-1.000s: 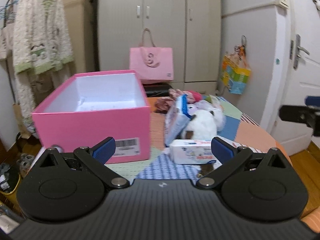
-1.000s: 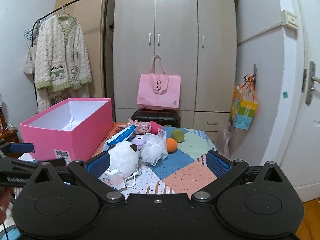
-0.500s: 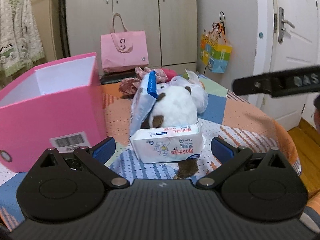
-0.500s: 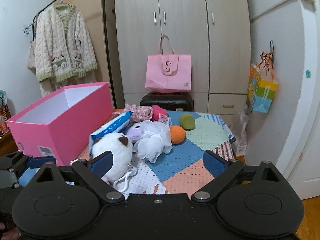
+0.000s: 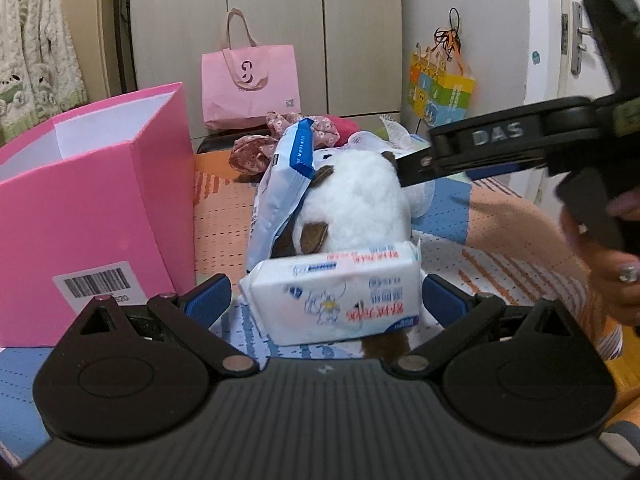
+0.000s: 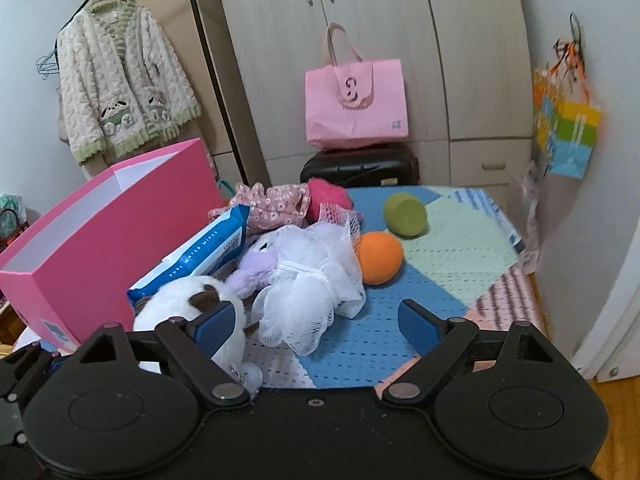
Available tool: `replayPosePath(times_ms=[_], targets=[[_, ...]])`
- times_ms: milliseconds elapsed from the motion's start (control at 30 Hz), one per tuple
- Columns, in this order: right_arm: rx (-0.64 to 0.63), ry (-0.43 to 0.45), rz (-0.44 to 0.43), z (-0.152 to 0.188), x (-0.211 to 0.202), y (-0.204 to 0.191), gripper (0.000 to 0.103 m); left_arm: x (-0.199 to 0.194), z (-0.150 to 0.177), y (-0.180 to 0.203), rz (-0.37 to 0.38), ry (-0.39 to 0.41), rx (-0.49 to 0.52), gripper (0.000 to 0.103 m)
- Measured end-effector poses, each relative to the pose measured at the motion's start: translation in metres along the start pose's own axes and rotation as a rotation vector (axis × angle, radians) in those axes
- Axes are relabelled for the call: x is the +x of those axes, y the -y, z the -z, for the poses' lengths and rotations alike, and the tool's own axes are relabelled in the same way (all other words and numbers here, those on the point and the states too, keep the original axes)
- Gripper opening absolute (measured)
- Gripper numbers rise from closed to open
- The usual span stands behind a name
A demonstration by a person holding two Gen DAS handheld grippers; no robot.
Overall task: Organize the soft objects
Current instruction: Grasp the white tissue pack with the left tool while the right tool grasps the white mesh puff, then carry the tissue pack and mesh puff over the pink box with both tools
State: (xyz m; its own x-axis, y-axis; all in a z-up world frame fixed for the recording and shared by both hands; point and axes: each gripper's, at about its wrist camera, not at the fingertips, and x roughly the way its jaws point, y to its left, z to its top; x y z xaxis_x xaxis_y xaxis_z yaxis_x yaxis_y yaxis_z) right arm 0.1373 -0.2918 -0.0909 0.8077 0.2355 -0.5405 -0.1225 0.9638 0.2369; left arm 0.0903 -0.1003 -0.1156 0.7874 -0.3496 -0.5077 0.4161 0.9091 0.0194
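A white tissue pack (image 5: 336, 292) lies on the patchwork table cloth (image 6: 440, 248), between the blue pads of my left gripper (image 5: 324, 300), which stands open and does not press it. Behind the pack sit a white plush toy (image 5: 352, 200) and a blue wet-wipes pack (image 5: 288, 176) leaning on it. My right gripper (image 6: 316, 320) hangs over a white mesh bath pouf (image 6: 312, 292); its jaws are closing, with the pouf between them but not pinched. An open pink box (image 5: 100, 200) stands to the left.
An orange ball (image 6: 380, 256), a green ball (image 6: 404, 214), a purple plush (image 6: 256, 268) and floral fabric (image 6: 272, 204) lie further back. A pink tote bag (image 6: 356, 108) sits on a black case by the wardrobe. A hand (image 5: 608, 264) holds the right gripper.
My left gripper moved forward and down until the tissue pack came between its fingers. My right gripper dropped toward the pile and its jaws narrowed.
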Motion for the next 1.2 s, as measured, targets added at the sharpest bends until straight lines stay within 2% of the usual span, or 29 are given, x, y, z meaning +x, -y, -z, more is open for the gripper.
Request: replayPosePath(times_ms=[200, 333, 433, 500, 567, 633, 733, 833, 1200], targets=[[0.063, -0.006, -0.026, -0.004, 0.016, 0.008, 0.092, 0.005, -0.001, -0.004, 0.053, -0.019, -0.056, 0.103], [0.097, -0.007, -0.051, -0.005, 0.023, 0.012, 0.092, 0.011, 0.000, -0.014, 0.113, -0.052, -0.157, 0.100], [0.125, -0.009, -0.066, -0.004, 0.031, 0.013, 0.092, 0.009, 0.002, -0.018, 0.103, -0.030, -0.186, 0.085], [0.136, -0.010, -0.071, -0.004, 0.035, 0.014, 0.091, 0.009, 0.002, -0.019, 0.108, -0.025, -0.179, 0.081], [0.141, -0.008, -0.072, -0.004, 0.036, 0.013, 0.086, 0.009, 0.002, -0.018, 0.107, -0.022, -0.175, 0.079], [0.139, -0.010, -0.072, -0.002, 0.036, 0.013, 0.064, 0.008, 0.002, -0.018, 0.106, -0.022, -0.169, 0.079], [0.130, -0.008, -0.080, 0.000, 0.034, 0.012, 0.050, 0.008, 0.001, -0.019, 0.110, -0.022, -0.175, 0.079], [0.085, 0.013, -0.053, 0.004, 0.027, 0.007, 0.042, 0.006, 0.000, -0.019, 0.107, -0.019, -0.174, 0.079], [0.002, 0.058, 0.011, 0.010, 0.001, -0.001, 0.038, -0.010, -0.002, -0.023, 0.100, 0.004, -0.186, 0.079]])
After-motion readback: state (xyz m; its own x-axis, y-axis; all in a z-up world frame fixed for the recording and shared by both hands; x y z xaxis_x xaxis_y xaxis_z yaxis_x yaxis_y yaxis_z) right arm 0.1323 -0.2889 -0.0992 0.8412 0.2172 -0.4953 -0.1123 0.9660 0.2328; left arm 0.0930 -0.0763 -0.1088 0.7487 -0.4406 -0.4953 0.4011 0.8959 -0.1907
